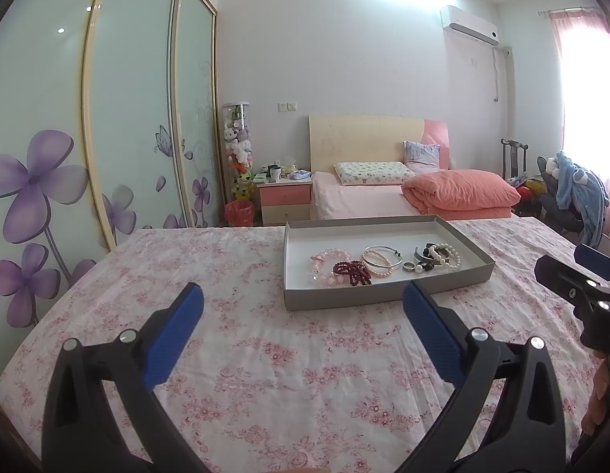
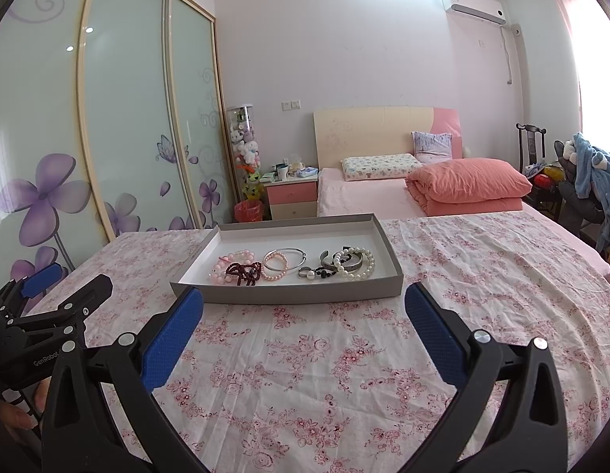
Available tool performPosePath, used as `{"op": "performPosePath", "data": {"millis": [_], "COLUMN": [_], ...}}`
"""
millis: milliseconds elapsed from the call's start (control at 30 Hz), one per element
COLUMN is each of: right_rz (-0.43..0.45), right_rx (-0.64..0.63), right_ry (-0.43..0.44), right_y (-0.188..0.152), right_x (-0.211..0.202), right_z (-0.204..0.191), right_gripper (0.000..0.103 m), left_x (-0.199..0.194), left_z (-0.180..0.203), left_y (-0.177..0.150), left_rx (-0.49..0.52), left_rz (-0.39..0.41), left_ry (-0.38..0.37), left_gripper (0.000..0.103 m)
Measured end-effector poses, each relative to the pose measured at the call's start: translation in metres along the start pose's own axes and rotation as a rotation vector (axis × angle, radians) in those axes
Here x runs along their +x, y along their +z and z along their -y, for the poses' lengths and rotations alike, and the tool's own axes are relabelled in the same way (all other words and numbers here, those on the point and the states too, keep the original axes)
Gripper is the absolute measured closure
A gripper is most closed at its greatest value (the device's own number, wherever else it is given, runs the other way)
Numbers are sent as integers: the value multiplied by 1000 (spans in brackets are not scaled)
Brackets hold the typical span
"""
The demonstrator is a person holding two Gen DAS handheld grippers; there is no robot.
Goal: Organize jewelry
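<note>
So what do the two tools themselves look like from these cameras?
Both match: the left tool and right tool each have two black plastic arms with triangular cutouts, silver round pivot bolts, and blue textured pads on the inner faces of the fingers. The left tool's body carries white "GenRobot" lettering, seen from the right camera. No cables or sleeves are visible.

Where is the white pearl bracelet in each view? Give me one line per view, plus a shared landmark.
Left wrist view: the white pearl bracelet lies at the right end of the grey tray, right of centre in the picture.
Right wrist view: the white pearl bracelet is again at the tray's right end, just above centre.
Shared landmark: the silver bangle over pink pearls, mid-tray, left of it.
</note>
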State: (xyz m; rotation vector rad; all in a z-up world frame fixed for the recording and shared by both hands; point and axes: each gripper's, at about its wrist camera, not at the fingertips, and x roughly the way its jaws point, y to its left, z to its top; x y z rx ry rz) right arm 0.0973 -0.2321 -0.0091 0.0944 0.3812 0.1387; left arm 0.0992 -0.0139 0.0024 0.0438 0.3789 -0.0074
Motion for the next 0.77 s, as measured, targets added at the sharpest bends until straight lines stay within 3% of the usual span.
{"op": "performPosePath", "data": {"millis": [767], "right_rz": [-8], "right_rx": [3], "right_ry": [1], "right_y": [-4], "right_x": [2], "right_z": [0], "right_gripper": [2], "left_x": [0], "left_z": [3], "left_y": [-1], "left_rx": [4], "left_rz": [-10], "left_ry": [-9], "left_gripper": [4]}}
